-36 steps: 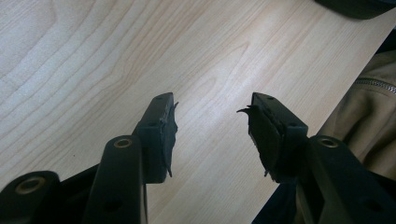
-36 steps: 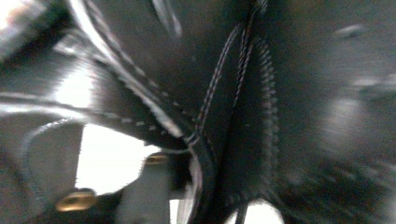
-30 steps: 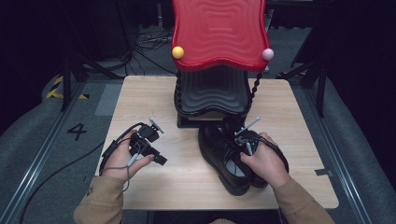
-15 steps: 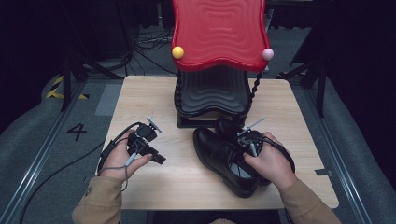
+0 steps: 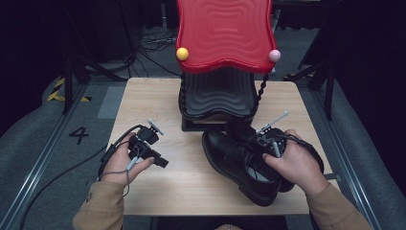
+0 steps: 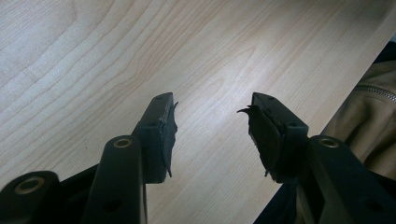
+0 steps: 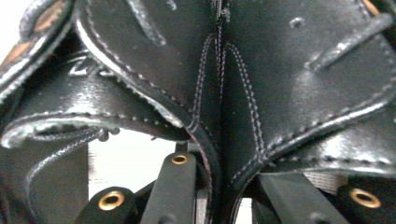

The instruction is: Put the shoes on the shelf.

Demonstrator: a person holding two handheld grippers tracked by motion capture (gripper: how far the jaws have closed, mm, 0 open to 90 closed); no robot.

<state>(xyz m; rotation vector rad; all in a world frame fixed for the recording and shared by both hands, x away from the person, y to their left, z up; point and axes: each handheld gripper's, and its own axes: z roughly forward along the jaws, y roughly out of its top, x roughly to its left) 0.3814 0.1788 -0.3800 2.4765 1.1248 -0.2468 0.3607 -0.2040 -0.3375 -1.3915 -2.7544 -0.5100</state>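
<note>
On the wooden table point(image 5: 158, 191), far centre, sits a shoe rack: wavy red top shelf point(image 5: 224, 33), black lower shelf point(image 5: 218, 93) under it, yellow ball point(image 5: 182, 53) and pink ball point(image 5: 274, 55) at the red shelf's near corners. Near right: pair of black leather lace-up shoes point(image 5: 234, 160), side by side, toes toward the rack, just in front of the black shelf. Right gripper point(image 5: 268, 143) comes from near right, jaws clamped on the adjoining inner edges of both shoes; right gripper view shows the two leather walls point(image 7: 219, 107) pinched together between the jaws. Left gripper point(image 5: 146, 148) rests near left of the table, well apart from the shoes, jaws apart with only bare wood between the pads point(image 6: 163, 135).
</note>
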